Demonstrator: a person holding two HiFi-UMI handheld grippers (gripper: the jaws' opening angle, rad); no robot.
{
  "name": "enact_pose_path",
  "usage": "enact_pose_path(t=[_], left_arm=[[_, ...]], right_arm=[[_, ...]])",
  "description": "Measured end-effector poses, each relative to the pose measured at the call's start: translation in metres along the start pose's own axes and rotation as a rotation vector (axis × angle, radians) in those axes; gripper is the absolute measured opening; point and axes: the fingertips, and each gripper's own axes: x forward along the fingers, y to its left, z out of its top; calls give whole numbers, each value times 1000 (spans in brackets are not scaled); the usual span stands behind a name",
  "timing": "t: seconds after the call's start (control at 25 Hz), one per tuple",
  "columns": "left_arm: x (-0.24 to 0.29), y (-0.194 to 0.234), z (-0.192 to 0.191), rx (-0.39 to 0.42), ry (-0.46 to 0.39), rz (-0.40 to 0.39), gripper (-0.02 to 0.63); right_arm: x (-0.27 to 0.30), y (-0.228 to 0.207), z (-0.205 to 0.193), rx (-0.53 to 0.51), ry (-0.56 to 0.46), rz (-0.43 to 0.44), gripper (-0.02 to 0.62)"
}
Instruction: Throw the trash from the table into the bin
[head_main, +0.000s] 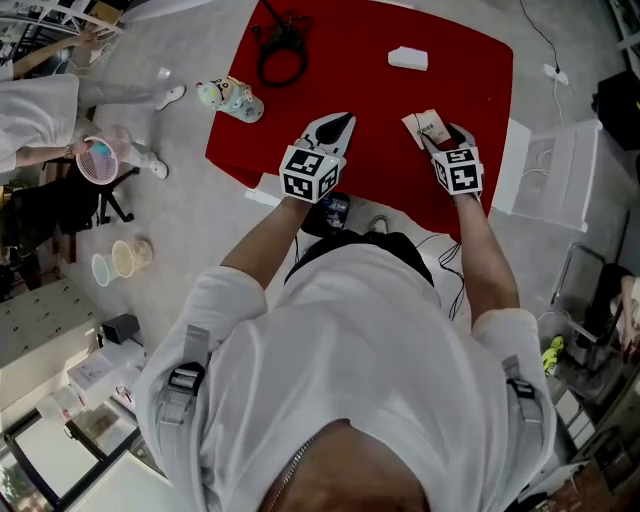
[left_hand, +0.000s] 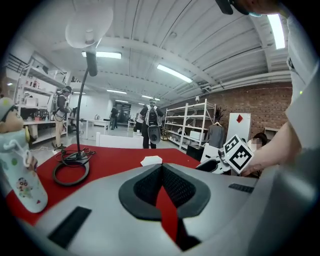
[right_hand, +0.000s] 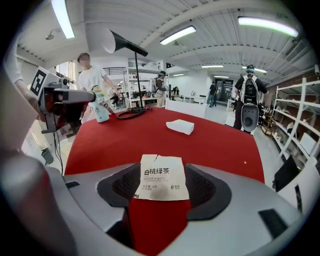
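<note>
The person stands at the near edge of the red surface (head_main: 370, 90) with a tool in each hand. The right hand-held gripper (head_main: 443, 136) is tipped down toward the cloth, its jaws standing wide apart. Between them lies a small torn paper packet (right_hand: 161, 177), pale with dark print, flat on the red cloth. It nearly fills the gap, yet the pads do not seem to press on it.

The left hand-held gripper (left_hand: 161, 172) is just beside the right one, over the same near edge, pointing nearly level. Its jaws are pressed together and hold nothing; only a sliver of red cloth shows below where they meet.

Farther across the surface lies a white folded piece (head_main: 408, 58), well apart from both tools. At the far left corner a black cable (head_main: 280, 62) lies in a loop, and a pastel cartoon bottle (head_main: 232, 98) rests at the left edge.
</note>
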Motion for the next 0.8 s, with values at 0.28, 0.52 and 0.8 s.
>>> enact_pose_path(t=[0.28, 0.52, 0.8], left_arm=[[3, 11, -6, -22, 17, 41, 11], [-4, 17, -11, -32, 21, 63, 11], [-13, 19, -16, -43, 14, 71, 11]], right_arm=[[29, -8, -13, -8, 74, 31, 262], [34, -6, -17, -32, 98, 10, 259], [32, 3, -17, -69, 107, -9, 147]])
